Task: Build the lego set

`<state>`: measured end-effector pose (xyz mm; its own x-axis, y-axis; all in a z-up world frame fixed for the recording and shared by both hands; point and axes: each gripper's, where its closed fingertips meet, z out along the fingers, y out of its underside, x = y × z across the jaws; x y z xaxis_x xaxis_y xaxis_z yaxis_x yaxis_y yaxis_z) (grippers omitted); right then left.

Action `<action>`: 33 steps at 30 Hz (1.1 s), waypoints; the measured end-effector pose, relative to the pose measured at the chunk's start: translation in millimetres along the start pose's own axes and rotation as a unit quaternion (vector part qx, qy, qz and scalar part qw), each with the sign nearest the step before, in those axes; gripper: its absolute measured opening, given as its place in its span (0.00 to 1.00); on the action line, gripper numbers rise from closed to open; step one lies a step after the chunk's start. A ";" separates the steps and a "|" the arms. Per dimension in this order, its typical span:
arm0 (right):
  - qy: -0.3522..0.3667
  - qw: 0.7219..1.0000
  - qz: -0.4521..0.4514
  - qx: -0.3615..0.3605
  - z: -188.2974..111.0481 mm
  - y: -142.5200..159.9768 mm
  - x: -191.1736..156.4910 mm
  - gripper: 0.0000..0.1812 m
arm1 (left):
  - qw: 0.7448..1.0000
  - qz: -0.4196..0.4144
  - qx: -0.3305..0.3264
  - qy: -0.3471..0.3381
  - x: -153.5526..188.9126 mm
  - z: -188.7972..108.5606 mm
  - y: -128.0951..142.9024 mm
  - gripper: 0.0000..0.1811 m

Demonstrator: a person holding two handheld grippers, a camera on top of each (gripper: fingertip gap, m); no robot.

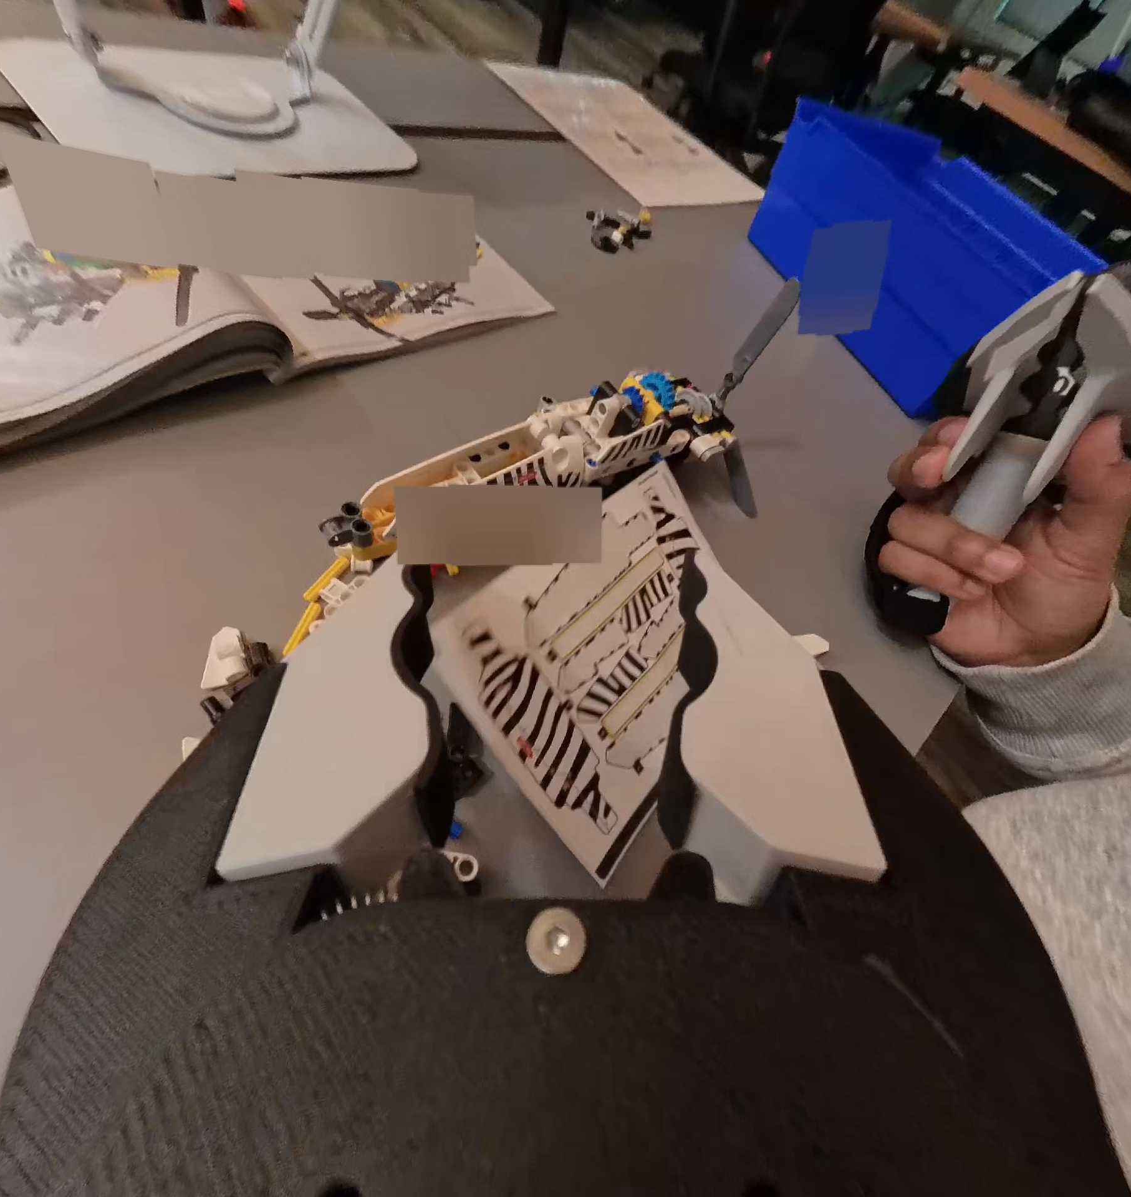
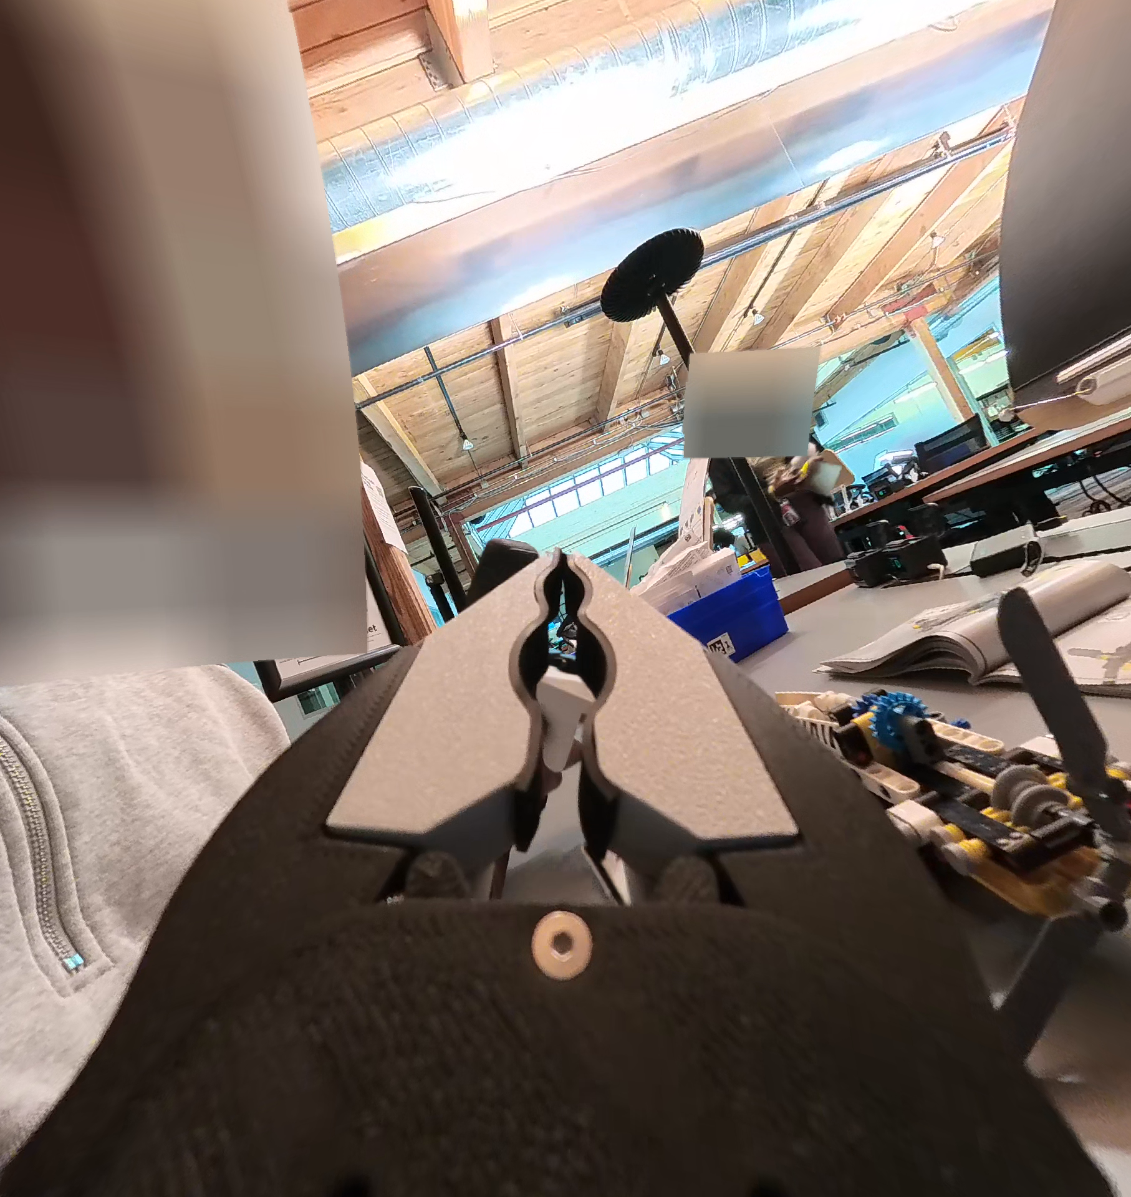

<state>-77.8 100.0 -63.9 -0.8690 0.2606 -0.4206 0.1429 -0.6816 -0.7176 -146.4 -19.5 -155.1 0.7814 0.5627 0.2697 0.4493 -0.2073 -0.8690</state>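
Note:
The part-built lego plane (image 1: 582, 440), white with zebra stripes, a blue gear and a grey propeller, lies on the grey table ahead of my left gripper (image 1: 553, 576). That gripper is open, and a zebra-striped sticker sheet (image 1: 589, 699) lies between its fingers. Loose yellow, white and black pieces (image 1: 330, 596) lie to its left. My right gripper (image 2: 559, 563) is shut on a small white lego piece (image 2: 559, 712) and points up toward the ceiling. It shows in the left wrist view (image 1: 1068, 304), held in a hand to the right of the plane (image 2: 938, 777).
An open instruction booklet (image 1: 226, 337) lies at the back left, and a blue bin (image 1: 925, 259) stands at the back right. A monitor stand base (image 1: 213, 110), a paper sheet (image 1: 628, 136) and a small lego subassembly (image 1: 618, 227) sit farther back. The table edge (image 1: 938, 719) runs close on the right.

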 end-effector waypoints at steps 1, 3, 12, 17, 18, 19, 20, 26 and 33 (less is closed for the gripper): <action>0.000 1.000 0.000 0.000 0.1 0.1 -0.1 0.00 | 1.000 0.001 0.002 0.002 1.0 -0.3 -0.6 0.42; 0.000 1.000 0.000 -0.001 0.1 0.3 -0.2 0.00 | 1.000 0.001 -0.005 0.004 1.2 0.8 2.5 0.42; 0.000 1.000 -0.003 -0.004 0.7 1.4 -0.7 0.00 | 0.997 -0.017 -0.003 0.072 23.9 3.5 4.1 0.37; -0.001 1.000 -0.004 -0.006 1.0 2.1 -0.8 0.00 | 0.993 -0.011 0.026 0.115 43.6 6.0 1.2 0.32; 0.000 1.000 -0.004 -0.005 0.9 2.0 -0.7 0.00 | 0.991 -0.011 0.032 0.126 48.7 7.2 1.5 0.31; 0.000 1.000 -0.004 -0.005 0.9 1.9 -0.6 0.00 | 0.990 -0.011 0.039 0.137 54.2 8.5 1.8 0.31; -0.001 1.000 -0.003 -0.005 0.9 2.0 -0.6 0.00 | 0.988 -0.011 0.045 0.148 59.3 9.8 2.5 0.30; 0.000 1.000 -0.002 -0.006 0.9 2.4 0.0 0.00 | 0.977 -0.018 0.083 0.198 75.7 11.5 3.7 0.28; 0.007 1.000 0.003 -0.009 1.2 3.8 3.2 0.00 | 0.959 -0.064 0.135 0.239 72.9 1.3 -7.8 0.24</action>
<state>-80.6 97.4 -67.4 -0.8615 0.2661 -0.4324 0.1569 -0.6705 -0.7251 -93.5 24.1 -129.2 0.8658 0.1251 0.4844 0.4763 0.0903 -0.8746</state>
